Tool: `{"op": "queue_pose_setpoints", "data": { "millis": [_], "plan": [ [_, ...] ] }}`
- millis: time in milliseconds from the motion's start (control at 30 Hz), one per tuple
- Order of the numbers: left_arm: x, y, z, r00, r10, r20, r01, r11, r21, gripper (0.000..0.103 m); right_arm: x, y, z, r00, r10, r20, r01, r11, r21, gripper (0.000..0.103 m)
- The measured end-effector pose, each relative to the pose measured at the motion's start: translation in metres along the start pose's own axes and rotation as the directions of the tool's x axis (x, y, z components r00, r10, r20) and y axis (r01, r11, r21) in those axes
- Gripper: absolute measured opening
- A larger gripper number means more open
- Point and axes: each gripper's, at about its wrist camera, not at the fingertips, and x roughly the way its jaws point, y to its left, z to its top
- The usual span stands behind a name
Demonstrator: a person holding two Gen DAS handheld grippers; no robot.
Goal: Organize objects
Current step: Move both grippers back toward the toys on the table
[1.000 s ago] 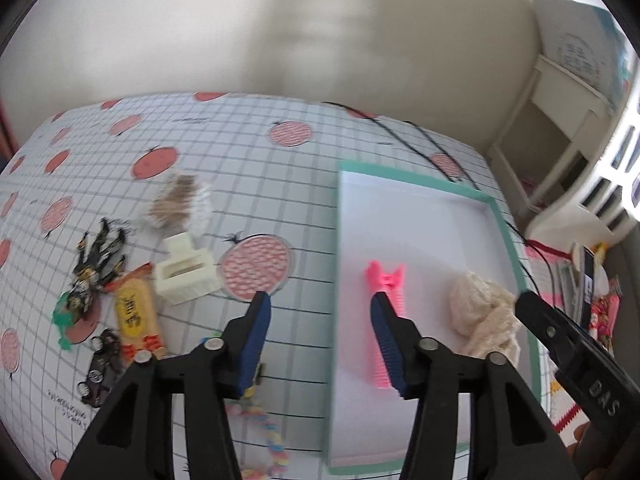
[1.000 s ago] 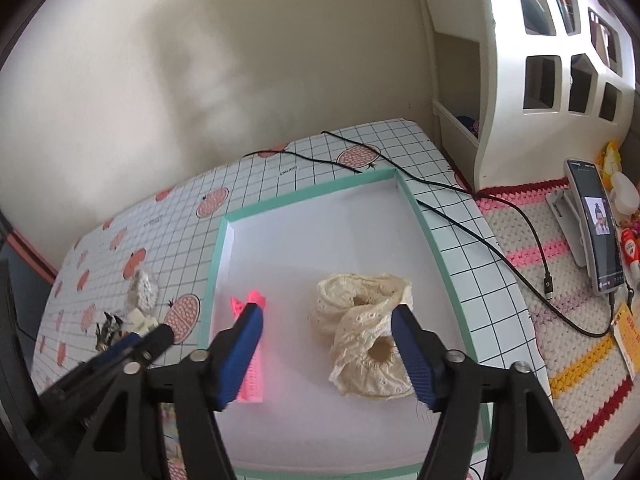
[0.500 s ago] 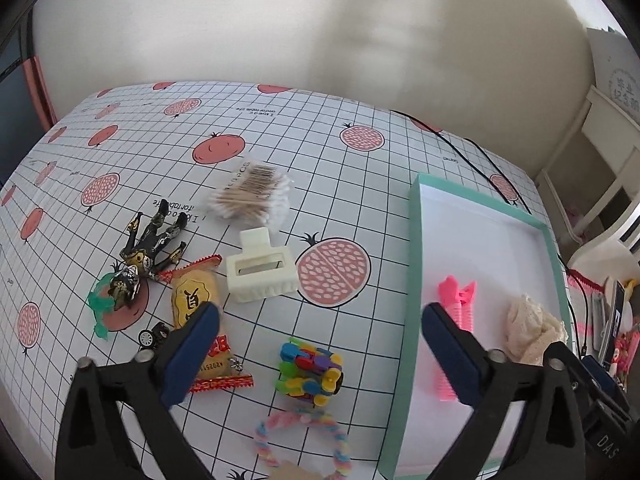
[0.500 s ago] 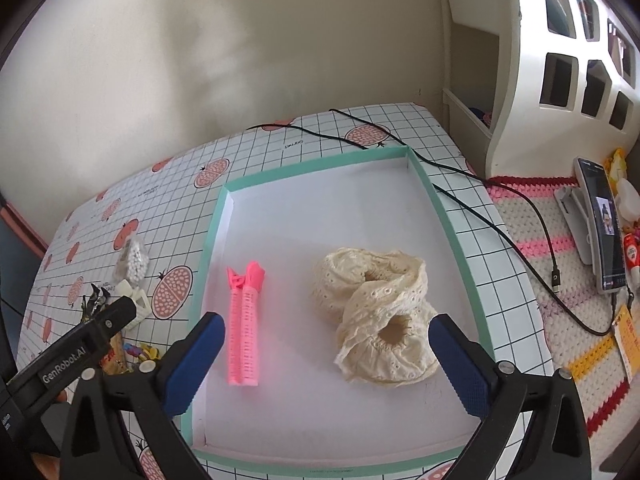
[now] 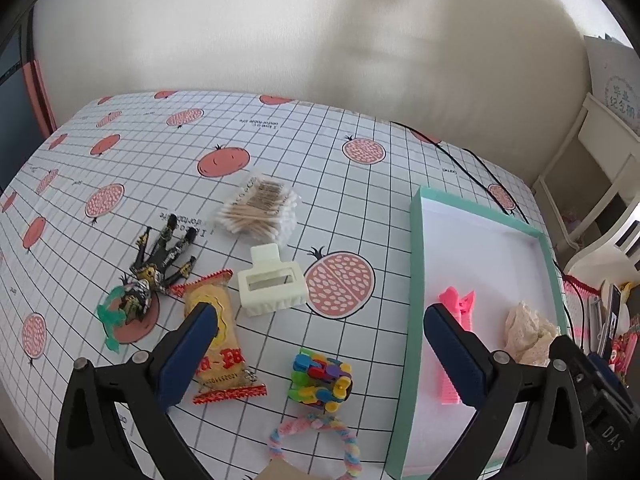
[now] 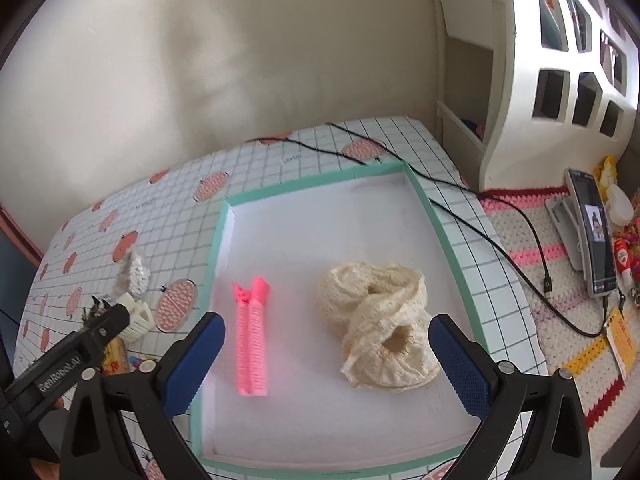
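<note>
The mint-green-rimmed shallow white tray (image 6: 440, 224) sits at the right of the grid-and-pomegranate tablecloth (image 5: 280, 152), its floor mostly bare, so there's plenty of landing room; only its low raised wall needs clearing on the way in. Inside already: a crumpled cream lace scrunchie (image 6: 376, 320) and a ribbed pink hair clip (image 6: 250, 344), well apart. The left gripper (image 5: 320, 344) hangs wide open and empty over the loose pile; the right gripper (image 6: 326, 356) is spread just as wide above the tray, holding nothing. Out on the cloth, the bundle of wooden cotton swabs in clear wrap (image 5: 260, 212) looks light but slippery, best pinched across the middle. The chunky cream plastic claw clip (image 5: 270, 284) is stiff, probably easy by its flat sides. The yellow-and-red snack packet (image 5: 216, 344) is crinkly, likely crushable. The small multicoloured block toy (image 5: 320, 376) lies nearest the jaws, rigid and knobbly
</note>
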Motion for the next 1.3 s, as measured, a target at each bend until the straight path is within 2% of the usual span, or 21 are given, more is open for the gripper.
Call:
{"op": "queue_pose_setpoints", "data": {
  "millis": [333,633,767,1000,1300],
  "plan": [
    [-0.014,0.034,0.01,1.0,0.017,0.002,-0.017,1.0,-0.005,0.103,-0.008,0.059,-0.003,0.996,0.074,-0.04,-0.078,0.99,-0.116,0.103],
    [-0.022,0.088,0.018,0.999,0.046,0.004,-0.046,0.998,-0.035,0.103,0.003,0.113,-0.016,0.982,0.134,-0.137,-0.156,0.974,-0.167,0.103],
    [-0.018,0.118,0.019,0.997,0.074,-0.01,-0.074,0.996,-0.058,0.103,0.009,0.136,-0.027,0.965,0.158,-0.208,-0.201,0.958,-0.206,0.103],
    [-0.007,0.17,0.016,0.993,0.092,-0.08,-0.102,0.986,-0.135,0.103,0.024,0.155,-0.047,0.932,0.133,-0.336,-0.224,0.943,-0.246,0.103],
    [0.018,0.198,0.004,0.977,0.084,-0.194,-0.12,0.976,-0.182,0.103,0.034,0.163,-0.066,0.885,0.104,-0.454,-0.254,0.925,-0.282,0.103]
  ]
}}
